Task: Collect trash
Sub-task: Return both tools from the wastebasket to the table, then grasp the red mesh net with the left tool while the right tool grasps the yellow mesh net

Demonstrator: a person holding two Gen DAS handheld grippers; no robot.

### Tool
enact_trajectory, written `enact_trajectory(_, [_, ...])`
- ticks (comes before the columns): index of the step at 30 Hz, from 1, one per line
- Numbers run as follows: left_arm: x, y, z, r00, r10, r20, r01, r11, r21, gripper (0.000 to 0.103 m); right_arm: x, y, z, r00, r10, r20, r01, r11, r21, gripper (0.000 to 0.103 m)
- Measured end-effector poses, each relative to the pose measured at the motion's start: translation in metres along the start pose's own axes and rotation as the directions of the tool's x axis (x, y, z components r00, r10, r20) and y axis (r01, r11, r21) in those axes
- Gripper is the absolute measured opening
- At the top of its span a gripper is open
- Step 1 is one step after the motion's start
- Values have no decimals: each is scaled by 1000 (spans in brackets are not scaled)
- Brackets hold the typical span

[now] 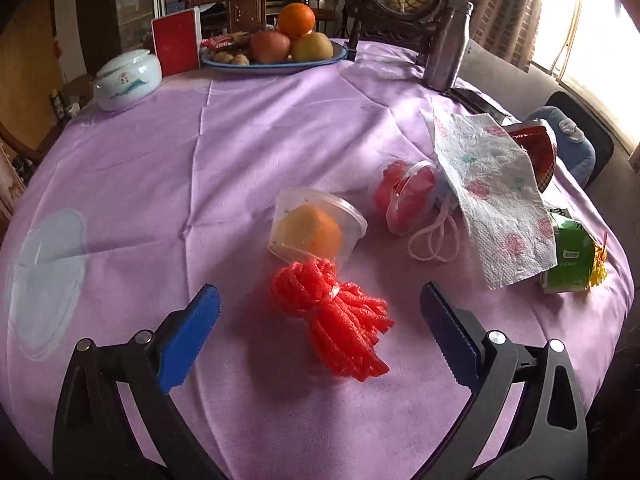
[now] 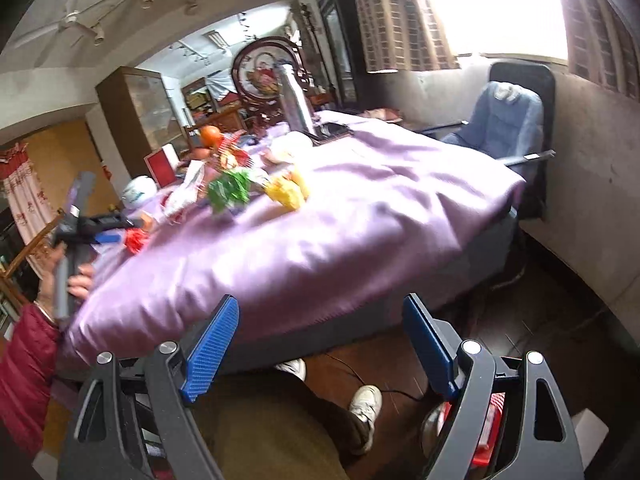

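A red foam fruit net (image 1: 332,320) lies on the purple tablecloth (image 1: 240,152), right between the blue pads of my left gripper (image 1: 320,291), which stands open around it without touching. Just beyond lies a clear plastic cup (image 1: 316,228) on its side with an orange lump inside. Further right are a clear tub with red contents (image 1: 404,196), a printed paper napkin (image 1: 492,196), a red packet (image 1: 536,148) and a green packet (image 1: 572,256). My right gripper (image 2: 320,304) is open and empty, off the table's near edge above the person's legs.
A clear lid (image 1: 48,280) lies at the left. At the back stand a fruit plate (image 1: 276,60), metal bottle (image 1: 448,48), white jar (image 1: 128,76) and red box (image 1: 176,44). A blue-cushioned chair (image 2: 504,120) stands past the table. The person's shoes (image 2: 368,400) are on the floor.
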State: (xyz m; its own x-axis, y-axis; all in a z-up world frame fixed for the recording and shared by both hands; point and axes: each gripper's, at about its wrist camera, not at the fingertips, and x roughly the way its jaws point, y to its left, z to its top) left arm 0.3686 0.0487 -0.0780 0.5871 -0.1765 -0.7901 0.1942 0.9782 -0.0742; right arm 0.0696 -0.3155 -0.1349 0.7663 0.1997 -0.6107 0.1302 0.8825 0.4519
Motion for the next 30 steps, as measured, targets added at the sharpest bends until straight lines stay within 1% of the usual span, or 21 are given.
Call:
enact_trajectory(1, [1,2,0,1000,-14,-13,14,1000,-8,93,3,4,7,1000,12,3,-12,1000,-8,82])
enact_trajectory(2, [-1,5,1,1000,-27,12,27,999,-17,93,6,7,13,1000,24,3,-24,1000,-15,82])
enact_trajectory(4, [-7,7,-1,998,-24,50,25,999,-22,93,19,17,29,999,44,1,-44,998,-34,82])
enact_trajectory(6, [-10,5,-2,998,-15,69,16,1000,-17,92,38,26,44,1000,31,-2,-31,998,-54,83])
enact_trajectory(8, [-15,2,-4,995,-2,101,2,1000,-3,88,56,34,56,1000,27,-14,-28,997,-70,82])
enact_trajectory(9, [-17,0,-4,994,-6,108,5,1000,8,87,65,37,62,999,27,-20,-28,997,-75,82])
enact_trajectory(10, [-17,-1,-4,994,-16,109,15,1000,15,81,73,42,68,1000,21,-23,-22,997,-80,82])
enact_trajectory(11, [-15,-1,-3,994,-24,103,22,1000,16,73,81,46,74,1000,13,-26,-15,996,-87,83])
enact_trajectory(12, [-14,0,-3,995,-32,93,31,999,13,69,89,49,79,999,10,-30,-13,995,-94,82])
enact_trajectory(14, [-10,3,-3,996,-52,68,52,999,-5,55,107,56,89,999,-8,-41,3,993,-115,82])
enact_trajectory(15, [-8,5,-3,996,-58,60,59,998,-16,53,115,58,94,999,-26,-48,20,992,-122,82])
enact_trajectory(17, [-7,8,-2,996,-72,54,74,997,-35,53,134,57,101,995,-69,-67,62,992,-112,82])
enact_trajectory(18, [-7,9,-2,995,-80,52,82,996,-41,53,142,55,103,994,-82,-78,74,993,-92,77])
enact_trajectory(19, [-6,10,-1,995,-88,45,90,995,-49,53,149,51,106,992,-88,-93,83,995,-64,68])
enact_trajectory(22, [-3,13,-1,994,-107,27,109,992,-71,55,169,41,108,985,-79,-156,81,997,6,55])
enact_trajectory(23, [-2,14,-1,993,-114,20,115,990,-79,56,176,39,106,980,-81,-180,85,996,18,53])
enact_trajectory(24, [-1,15,-1,993,-118,16,119,989,-84,56,179,40,104,979,-92,-184,96,995,15,48])
enact_trajectory(25, [-1,16,-1,992,-124,14,125,988,-89,56,179,40,103,979,-102,-174,105,994,7,41])
enact_trajectory(26, [-1,17,-2,991,-132,14,132,987,-94,56,174,41,102,983,-89,-159,92,996,9,40])
enact_trajectory(28, [-2,18,-3,989,-144,15,145,984,-100,55,156,44,100,992,-68,-108,71,997,20,39])
enact_trajectory(30, [-3,20,-3,987,-158,14,159,981,-109,54,134,51,98,997,-68,-47,68,998,6,39])
